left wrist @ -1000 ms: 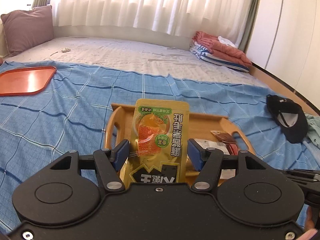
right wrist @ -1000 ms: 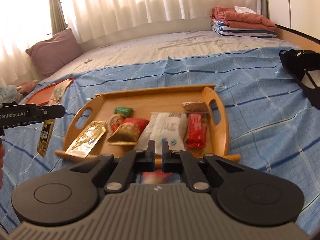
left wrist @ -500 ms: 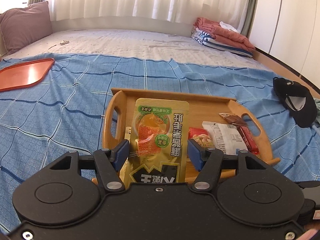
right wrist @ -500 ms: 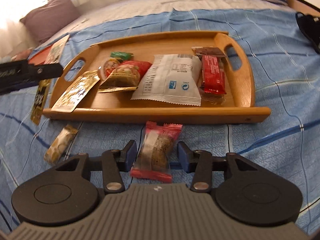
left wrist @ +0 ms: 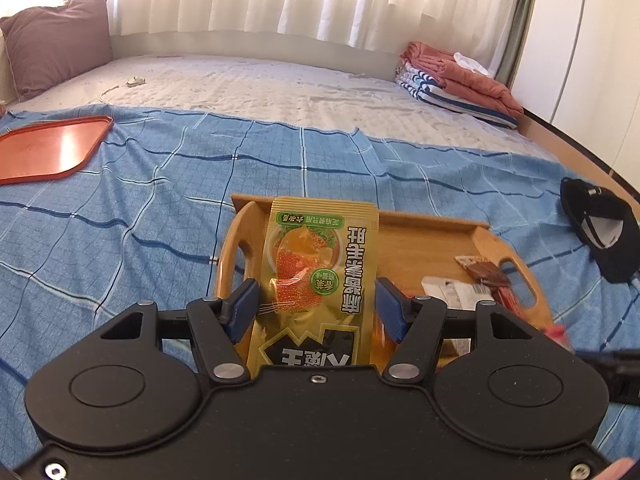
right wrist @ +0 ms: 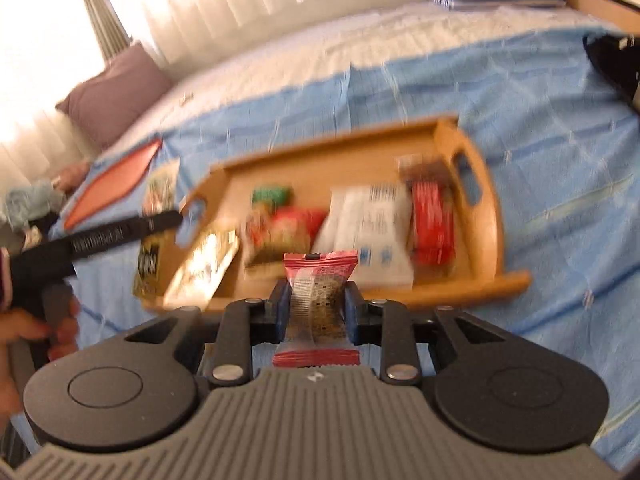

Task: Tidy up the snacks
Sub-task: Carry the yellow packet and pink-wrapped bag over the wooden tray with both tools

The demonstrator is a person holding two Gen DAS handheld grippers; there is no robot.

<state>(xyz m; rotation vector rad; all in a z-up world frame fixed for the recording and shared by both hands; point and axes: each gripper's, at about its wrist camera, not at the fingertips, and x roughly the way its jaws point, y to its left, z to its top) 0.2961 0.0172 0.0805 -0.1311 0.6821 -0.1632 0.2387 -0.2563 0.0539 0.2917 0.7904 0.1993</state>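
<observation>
Right hand-held gripper [right wrist: 314,312] pinching red snack packet [right wrist: 318,304], wooden tray [right wrist: 500,216] motion-blurred

Left claw [left wrist: 316,306]: black housing showing two round discs, silver screws, blue finger pads [left wrist: 245,307]. Right claw [right wrist: 316,312]: black discs, ribbed grey cover. Bare-skinned hand [right wrist: 38,328] showing.

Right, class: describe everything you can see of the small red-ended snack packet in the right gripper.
The red-ended snack packet is a small pillow-shaped wrapper with crimped red ends and a clear middle showing a dark, speckled bar. It looks like thin glossy plastic. It points straight ahead, clamped at its waist between the blue pads of the right gripper, whose fingers pinch it from both sides. It is off the bedspread, near the wooden tray, touching nothing else visible.
</observation>
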